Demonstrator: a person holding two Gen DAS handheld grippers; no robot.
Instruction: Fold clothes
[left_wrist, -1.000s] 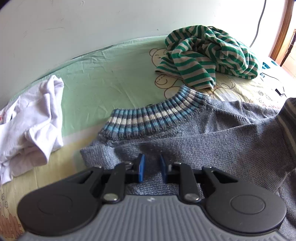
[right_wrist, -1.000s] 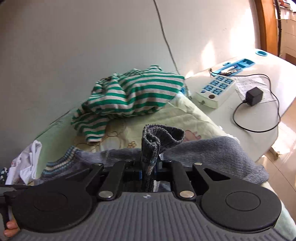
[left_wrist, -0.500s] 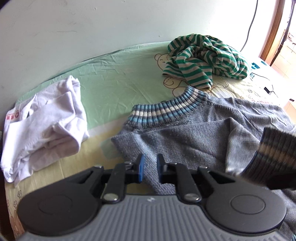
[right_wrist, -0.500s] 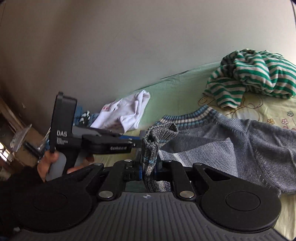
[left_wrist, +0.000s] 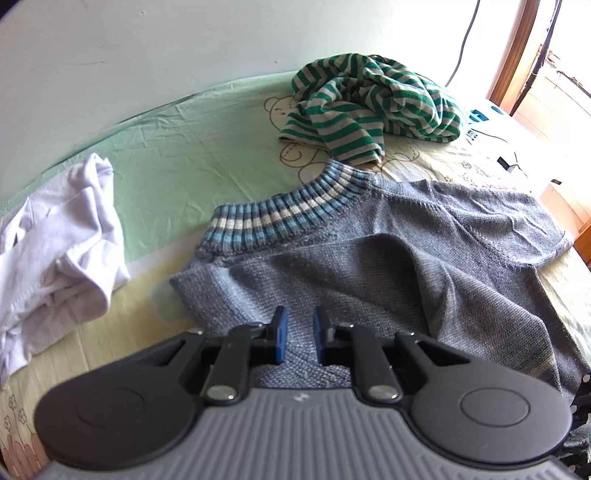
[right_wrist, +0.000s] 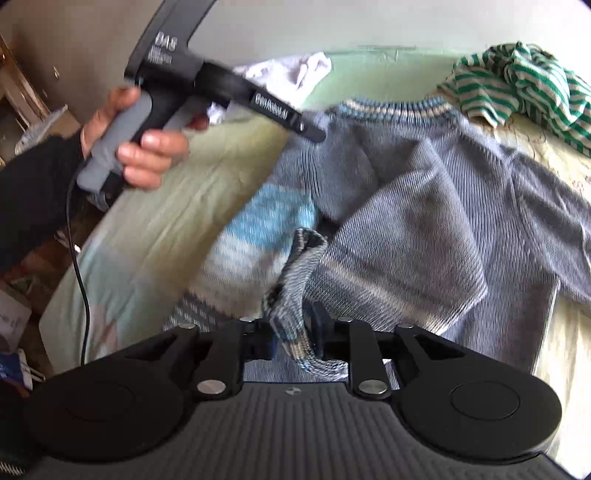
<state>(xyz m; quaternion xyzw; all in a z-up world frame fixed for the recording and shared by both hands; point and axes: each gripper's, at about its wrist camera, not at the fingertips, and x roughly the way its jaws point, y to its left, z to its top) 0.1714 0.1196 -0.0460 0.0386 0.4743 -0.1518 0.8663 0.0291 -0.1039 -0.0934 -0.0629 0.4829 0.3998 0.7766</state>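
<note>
A grey knit sweater (left_wrist: 406, 258) with a blue-and-white striped collar (left_wrist: 288, 218) lies flat on the bed. My left gripper (left_wrist: 298, 334) hovers over its lower left part, jaws a small gap apart with nothing between them. In the right wrist view the sweater (right_wrist: 424, 221) has one sleeve folded across its body. That sleeve's striped cuff (right_wrist: 295, 280) hangs between the jaws of my right gripper (right_wrist: 293, 332), which are opening; the right pad stands clear of the knit. A hand (right_wrist: 147, 147) holds the left gripper (right_wrist: 314, 134) over the sweater's left shoulder.
A crumpled green-striped garment (left_wrist: 369, 103) lies beyond the collar, and a rumpled white garment (left_wrist: 55, 240) sits at the left. The green and yellow bedsheet (left_wrist: 203, 147) runs to a wall behind. A charger and cable (left_wrist: 506, 162) lie at the right edge.
My right gripper swung the cuff across the sweater towards its left side, and its jaws have parted. My left gripper drew back a little and its gap narrowed slightly.
</note>
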